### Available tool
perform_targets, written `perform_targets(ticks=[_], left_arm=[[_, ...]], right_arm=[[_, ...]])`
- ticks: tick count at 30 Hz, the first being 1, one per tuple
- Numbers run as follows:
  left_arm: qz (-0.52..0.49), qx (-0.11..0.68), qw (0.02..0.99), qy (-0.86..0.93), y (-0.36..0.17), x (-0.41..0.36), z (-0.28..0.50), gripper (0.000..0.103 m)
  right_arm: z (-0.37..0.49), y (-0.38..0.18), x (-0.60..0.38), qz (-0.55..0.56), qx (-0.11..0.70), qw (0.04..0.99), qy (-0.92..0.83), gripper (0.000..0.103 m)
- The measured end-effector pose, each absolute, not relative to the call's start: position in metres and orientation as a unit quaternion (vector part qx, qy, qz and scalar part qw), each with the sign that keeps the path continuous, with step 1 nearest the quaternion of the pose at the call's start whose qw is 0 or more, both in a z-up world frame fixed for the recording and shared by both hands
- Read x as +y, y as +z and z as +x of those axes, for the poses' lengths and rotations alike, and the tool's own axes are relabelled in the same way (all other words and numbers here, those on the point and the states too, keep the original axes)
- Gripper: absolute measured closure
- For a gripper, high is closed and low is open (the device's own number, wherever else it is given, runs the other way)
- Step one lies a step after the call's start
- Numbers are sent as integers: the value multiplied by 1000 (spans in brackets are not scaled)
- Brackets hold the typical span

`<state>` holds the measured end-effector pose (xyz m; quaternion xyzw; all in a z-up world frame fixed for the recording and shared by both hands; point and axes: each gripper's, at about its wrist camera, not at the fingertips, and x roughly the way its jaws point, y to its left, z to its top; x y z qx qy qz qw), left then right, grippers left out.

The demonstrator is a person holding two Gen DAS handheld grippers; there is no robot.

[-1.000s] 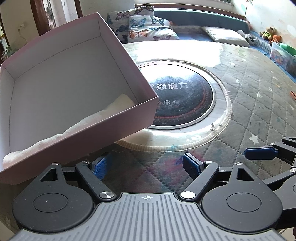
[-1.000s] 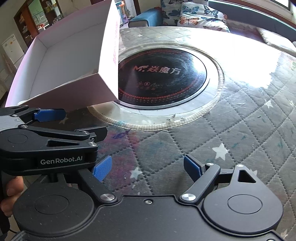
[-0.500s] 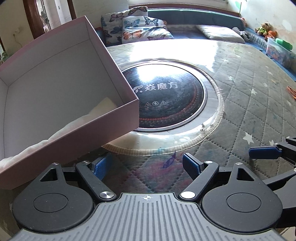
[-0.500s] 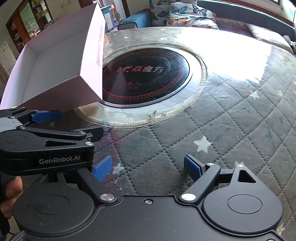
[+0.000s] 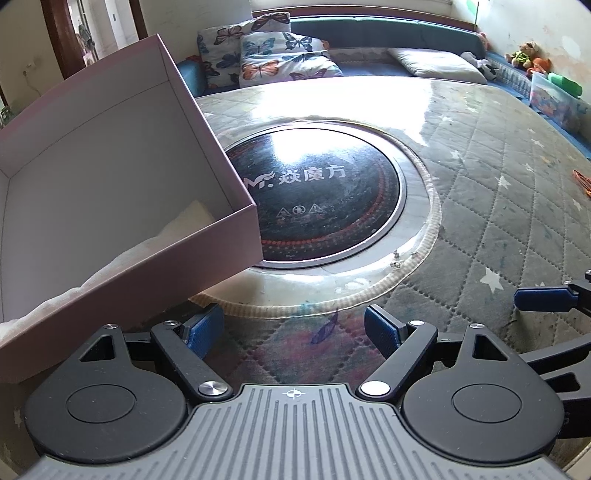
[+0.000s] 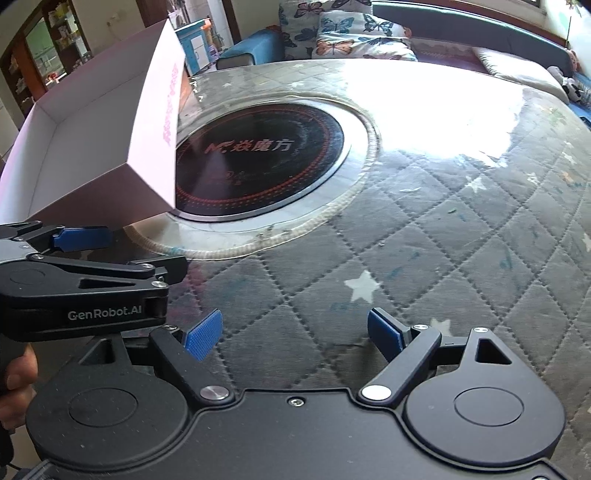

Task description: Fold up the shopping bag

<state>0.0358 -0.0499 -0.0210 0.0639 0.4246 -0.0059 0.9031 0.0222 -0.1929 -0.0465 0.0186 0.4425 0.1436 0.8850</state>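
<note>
Shopping bag (image 5: 110, 177) of pale pink paper, open-mouthed and box-shaped, lies tipped on its side at the near left of the round table (image 5: 498, 229), its white inside facing me and its far corner reaching over the rim of the black glass cooker disc (image 5: 325, 199) set in the table's middle. Nearest to me, my left gripper (image 5: 293, 328) has its blue-padded fingers (image 5: 380, 330) spread wide apart with nothing between them; the left pad sits just under the bag's lower edge, though I cannot tell whether it touches. My right gripper (image 6: 295, 332) is likewise spread wide and empty, hovering above the grey quilted, star-printed cover under clear plastic (image 6: 461, 240) near the table's front edge. From the right wrist view my left gripper (image 6: 81, 236) shows side-on at the left, its upper blue pad just beneath the bag's near bottom corner (image 6: 147, 177), and part of my hand (image 6: 14, 384) wraps its handle. The bag's side panel carries pink lettering, too blurred to read. Inside the bag a pale soft-looking band (image 5: 122, 262) lies along the lower wall. The disc bears white characters and a ring of red dots. Beyond the table's far edge stand butterfly-print cushions (image 5: 280, 62) on a blue bench seat (image 5: 388, 33), and soft toys (image 5: 528, 55) at the far right
</note>
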Motion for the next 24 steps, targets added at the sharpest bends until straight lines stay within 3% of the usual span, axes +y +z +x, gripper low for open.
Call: perform_targets(ticks=[24], left_arm=[[77, 424, 902, -15, -25, -66, 41, 19]], right_arm=[[28, -48, -228, 49, 427, 897, 107, 14]])
